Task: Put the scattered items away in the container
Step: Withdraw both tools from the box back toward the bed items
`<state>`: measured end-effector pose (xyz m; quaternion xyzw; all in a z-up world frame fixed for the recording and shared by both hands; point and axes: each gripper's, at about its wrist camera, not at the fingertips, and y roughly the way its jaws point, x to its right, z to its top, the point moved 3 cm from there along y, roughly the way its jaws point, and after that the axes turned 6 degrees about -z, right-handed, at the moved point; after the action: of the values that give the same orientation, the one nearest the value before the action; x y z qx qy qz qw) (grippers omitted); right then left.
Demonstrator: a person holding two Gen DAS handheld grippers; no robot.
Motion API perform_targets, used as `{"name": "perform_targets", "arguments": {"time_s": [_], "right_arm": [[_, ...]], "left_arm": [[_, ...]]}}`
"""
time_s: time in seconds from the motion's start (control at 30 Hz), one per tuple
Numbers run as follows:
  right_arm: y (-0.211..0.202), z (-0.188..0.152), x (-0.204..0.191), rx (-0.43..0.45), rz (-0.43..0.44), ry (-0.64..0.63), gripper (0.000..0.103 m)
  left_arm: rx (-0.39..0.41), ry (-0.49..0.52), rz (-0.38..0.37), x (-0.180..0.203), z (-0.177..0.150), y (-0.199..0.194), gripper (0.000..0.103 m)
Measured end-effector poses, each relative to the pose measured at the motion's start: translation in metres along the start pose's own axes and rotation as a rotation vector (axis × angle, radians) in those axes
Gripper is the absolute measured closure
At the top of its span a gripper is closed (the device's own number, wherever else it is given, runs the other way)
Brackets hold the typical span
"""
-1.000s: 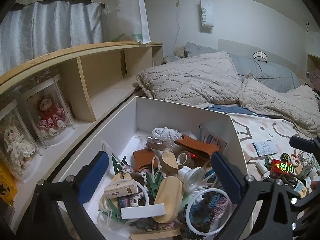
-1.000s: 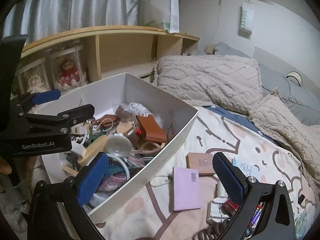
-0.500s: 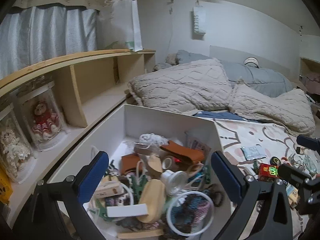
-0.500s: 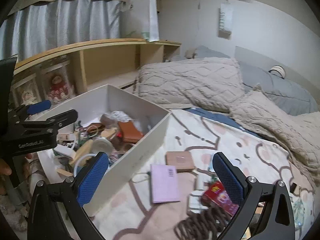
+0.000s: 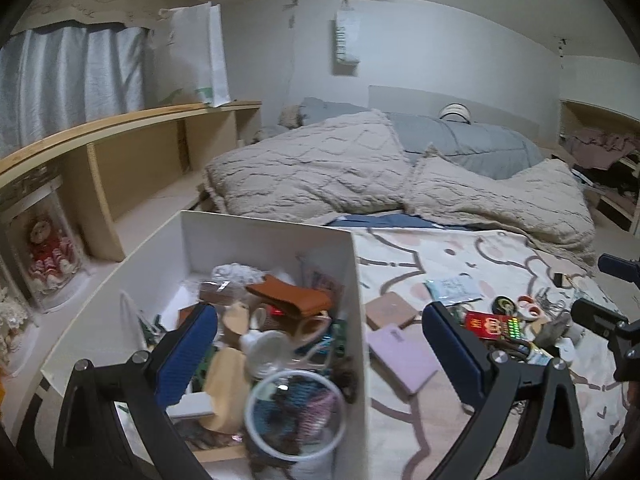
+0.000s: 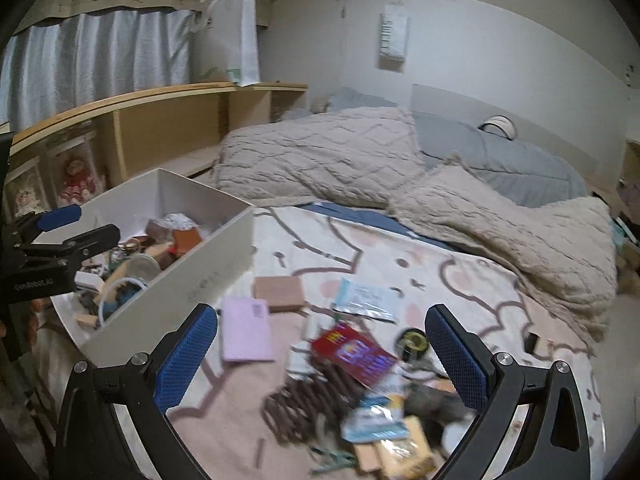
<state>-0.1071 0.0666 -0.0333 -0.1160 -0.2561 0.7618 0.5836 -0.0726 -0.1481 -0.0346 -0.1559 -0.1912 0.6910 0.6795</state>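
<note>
A white box (image 5: 356,320) (image 6: 208,256) on the bed holds several small items. My left gripper (image 5: 320,356) is open and empty, straddling the box's right wall. My right gripper (image 6: 320,356) is open and empty above a scattered pile: a red card pack (image 6: 352,354) (image 5: 490,324), a brown coiled cord (image 6: 308,404), a pink booklet (image 6: 246,332) (image 5: 400,356), a brown square case (image 6: 278,292) (image 5: 390,310), a tape roll (image 6: 414,342) and a pale blue sachet (image 6: 366,298). The left gripper also shows at the left of the right wrist view (image 6: 76,226).
Beige knitted pillows (image 6: 320,160) and a grey duvet (image 6: 520,168) lie at the far end of the bed. A wooden shelf (image 5: 132,168) with cased dolls (image 5: 48,248) runs along the left. A white paper bag (image 5: 204,60) stands on the shelf top.
Both grippers have swung right, away from the box and toward the scattered pile. The right gripper now hangs over the pile. Both stay open and empty.
</note>
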Motion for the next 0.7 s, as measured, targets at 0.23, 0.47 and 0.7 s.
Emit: {"name": "perform_targets", "arguments": {"time_s": [0.23,0.47,0.7], "right_arm": [[-0.02,-0.021,0.04,-0.007,-0.08,-0.003,0.0],[-0.038,-0.046,0.078,-0.008,-0.146,0.019,0.0],[-0.044,-0.072,0.106,-0.016,-0.197,0.061,0.0]], "left_arm": [[-0.001,-0.008,-0.049,0.022,-0.004,0.002,0.0],[-0.003,0.021,-0.099,0.052,-0.012,0.003,0.0],[-0.014,0.031,-0.192,0.085,-0.022,0.007,0.0]]}}
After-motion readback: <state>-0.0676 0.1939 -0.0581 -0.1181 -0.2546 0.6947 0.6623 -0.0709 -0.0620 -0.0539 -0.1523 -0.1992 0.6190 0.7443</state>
